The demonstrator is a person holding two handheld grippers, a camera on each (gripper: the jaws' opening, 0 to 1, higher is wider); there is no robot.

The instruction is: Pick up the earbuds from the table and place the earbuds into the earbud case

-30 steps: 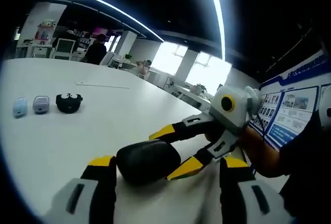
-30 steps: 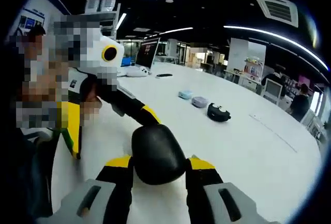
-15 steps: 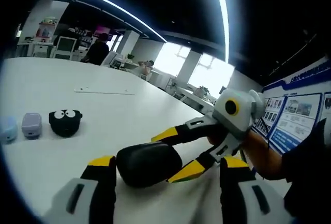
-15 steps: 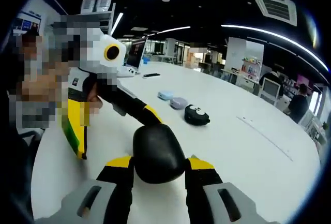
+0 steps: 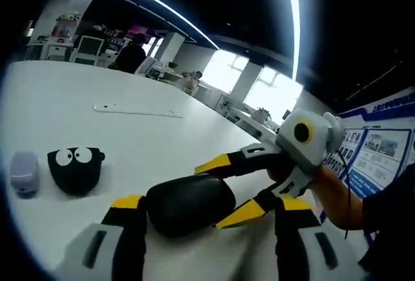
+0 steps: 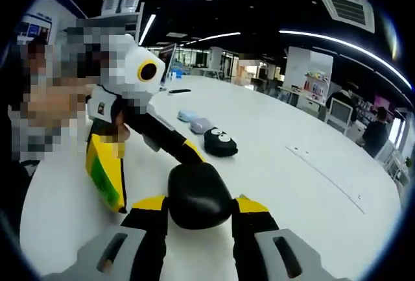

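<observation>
**Both grippers meet on the black pod**

In your left gripper view, the left gripper [image 5: 194, 211] has the black pod [image 5: 189, 203] against its left jaw, while the right jaw stands clear of it, so the jaws are apart. The right gripper [image 5: 227, 187] comes in from the right with its yellow-tipped jaws pressed on the pod's other end, and your hand [image 5: 324, 187] is behind it. The pod hangs over the white table [image 5: 130, 132], not resting on it.

In your right gripper view, the right gripper [image 6: 198, 204] has both yellow tips touching the sides of the pod [image 6: 198, 195]; it is clamped on it. The left gripper [image 6: 152, 174] reaches in from the left, one dark jaw tip touching the pod's upper left, the other yellow jaw hanging apart beside it.

Past the pod, in the left gripper view, a black case with two white eyes [image 5: 76, 169] sits on the table, and a lilac case [image 5: 24, 172] lies just beside it to the left, near that view's rim. In the right gripper view, the eyed case [image 6: 220, 142], the lilac case [image 6: 201, 125] and a pale blue case [image 6: 187, 115] sit in a row, close together.

Further off, a thin flat strip [image 5: 137, 110] lies on the table. No earbuds can be made out; the pod is shut.

At the far side, people sit by desks and bright windows.
</observation>
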